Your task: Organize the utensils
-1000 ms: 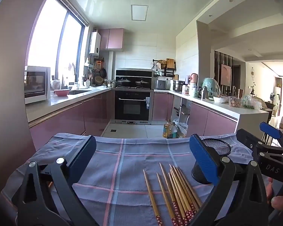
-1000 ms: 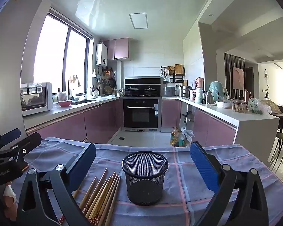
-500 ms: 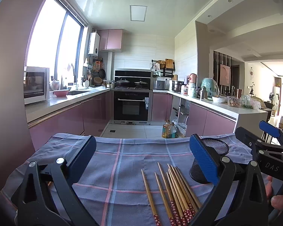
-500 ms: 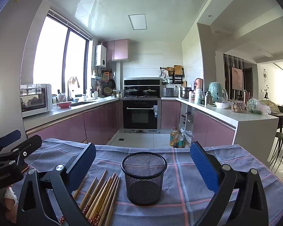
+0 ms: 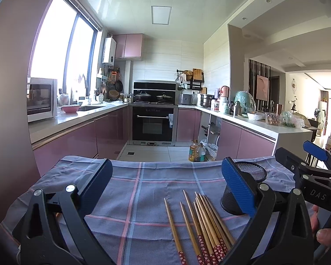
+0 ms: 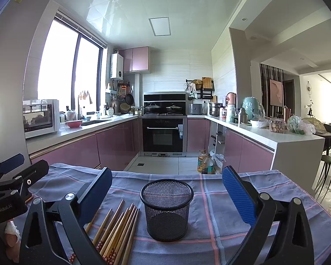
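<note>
Several wooden chopsticks [image 5: 200, 225] with red patterned ends lie in a loose bundle on a blue checked cloth [image 5: 143, 190]. A black mesh cup [image 6: 166, 207] stands upright just right of the chopsticks [image 6: 117, 231]; the mesh cup [image 5: 251, 174] is partly hidden behind my left gripper's right finger in the left wrist view. My left gripper [image 5: 165, 181] is open and empty above the cloth, left of the bundle. My right gripper [image 6: 167, 190] is open and empty, its fingers wide on either side of the cup.
The cloth-covered table ends at its far edge [image 6: 165, 174], with kitchen floor beyond. Pink cabinets and a counter [image 6: 275, 137] run along both sides, an oven [image 6: 163, 135] at the back. Oil bottles [image 6: 205, 163] stand on the floor.
Both views have shifted only slightly; the grippers stay open and the chopsticks and cup have not moved.
</note>
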The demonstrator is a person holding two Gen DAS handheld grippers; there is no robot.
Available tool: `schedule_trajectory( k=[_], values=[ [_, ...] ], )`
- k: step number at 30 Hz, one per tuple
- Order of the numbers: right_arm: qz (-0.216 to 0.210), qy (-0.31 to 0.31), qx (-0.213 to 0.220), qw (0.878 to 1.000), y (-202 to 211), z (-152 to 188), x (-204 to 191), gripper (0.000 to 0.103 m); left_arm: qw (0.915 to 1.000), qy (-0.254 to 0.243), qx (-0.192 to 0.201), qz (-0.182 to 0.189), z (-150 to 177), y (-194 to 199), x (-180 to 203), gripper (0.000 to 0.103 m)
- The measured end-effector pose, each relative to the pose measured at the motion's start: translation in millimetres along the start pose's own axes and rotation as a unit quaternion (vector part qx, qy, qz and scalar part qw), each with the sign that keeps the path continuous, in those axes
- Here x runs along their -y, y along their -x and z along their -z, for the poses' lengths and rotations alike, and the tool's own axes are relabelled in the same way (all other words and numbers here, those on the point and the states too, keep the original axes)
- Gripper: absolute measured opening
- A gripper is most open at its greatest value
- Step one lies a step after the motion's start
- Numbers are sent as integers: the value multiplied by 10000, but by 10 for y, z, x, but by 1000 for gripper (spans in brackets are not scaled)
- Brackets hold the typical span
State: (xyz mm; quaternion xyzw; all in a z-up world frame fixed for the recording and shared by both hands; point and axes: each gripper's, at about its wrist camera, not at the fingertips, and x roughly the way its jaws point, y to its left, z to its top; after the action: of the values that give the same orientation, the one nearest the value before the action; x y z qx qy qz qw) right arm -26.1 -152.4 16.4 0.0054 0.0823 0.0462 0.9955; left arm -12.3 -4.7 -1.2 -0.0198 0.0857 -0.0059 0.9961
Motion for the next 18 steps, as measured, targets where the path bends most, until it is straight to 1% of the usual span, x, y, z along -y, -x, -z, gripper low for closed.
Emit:
schedule_trajectory(
  k=[18],
  values=[
    [11,2,-2,10000,-3,-10,-13,97,10000,-2,-9,-1,-11,8,10,97]
  ],
)
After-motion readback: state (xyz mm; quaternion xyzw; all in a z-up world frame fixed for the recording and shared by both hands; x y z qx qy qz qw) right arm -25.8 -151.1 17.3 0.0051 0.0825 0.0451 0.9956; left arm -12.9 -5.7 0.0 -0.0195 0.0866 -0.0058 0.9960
